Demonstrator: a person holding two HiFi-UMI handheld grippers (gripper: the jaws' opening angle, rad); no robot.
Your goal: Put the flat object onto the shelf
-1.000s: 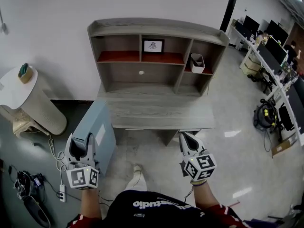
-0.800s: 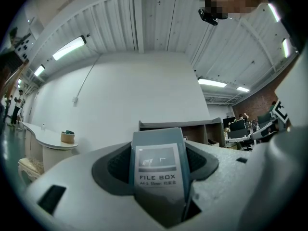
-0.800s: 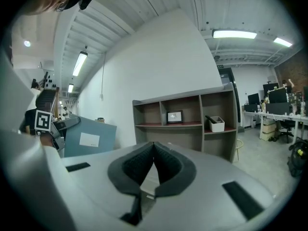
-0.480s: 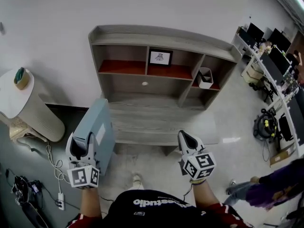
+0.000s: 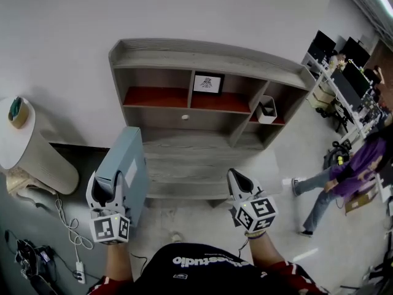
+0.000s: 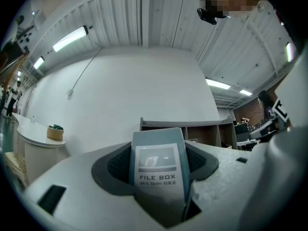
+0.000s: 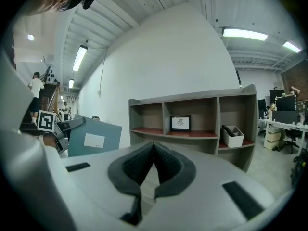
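Observation:
The flat object is a grey-blue file box (image 5: 126, 165), held upright on its edge left of the desk top (image 5: 196, 158). My left gripper (image 5: 105, 183) is shut on its near end. In the left gripper view the box's labelled spine (image 6: 159, 172) fills the space between the pads. Across the room, the right gripper view catches the box (image 7: 91, 138) from the side. My right gripper (image 5: 236, 178) hangs before the desk's front edge, shut with nothing in it. The grey shelf unit (image 5: 202, 103) with red-lined compartments stands on the desk ahead; the right gripper view frames the shelf unit (image 7: 192, 124) too.
A framed picture (image 5: 207, 83) and a white bin (image 5: 266, 109) sit in the shelf compartments. A white round stand (image 5: 24, 140) is at the left and cables (image 5: 37, 251) lie on the floor. A person in purple (image 5: 344, 171) walks at the right, near desks with monitors (image 5: 344, 66).
The desk and shelf have come nearer in the head view, and the file box now reaches up beside the desk top. A person in purple has walked in from the right.

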